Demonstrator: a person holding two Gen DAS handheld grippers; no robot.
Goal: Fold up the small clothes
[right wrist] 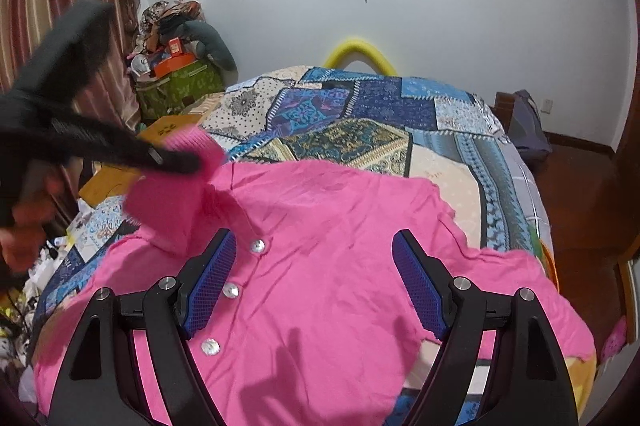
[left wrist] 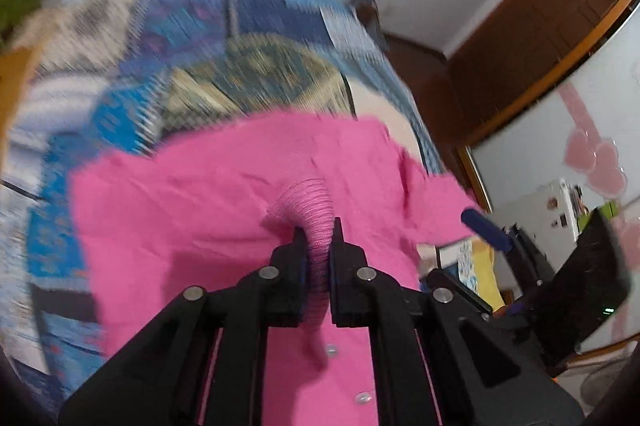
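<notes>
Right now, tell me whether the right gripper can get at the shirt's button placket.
Probably yes. The right gripper is open right above the pink shirt, the buttons beside its left finger. The left gripper, shut on the ribbed collar, is off to the side.

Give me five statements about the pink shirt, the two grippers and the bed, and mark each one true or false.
1. The left gripper is shut on the ribbed collar of the pink shirt. True.
2. The right gripper is clamped on a sleeve. False: its jaws stand wide apart above the shirt front, holding nothing.
3. The shirt lies on a patchwork quilt. True.
4. The shirt closes with a zipper. False: it has a row of pale buttons.
5. The shirt is already folded into a neat square. False: it is spread out, with the collar lifted.
</notes>
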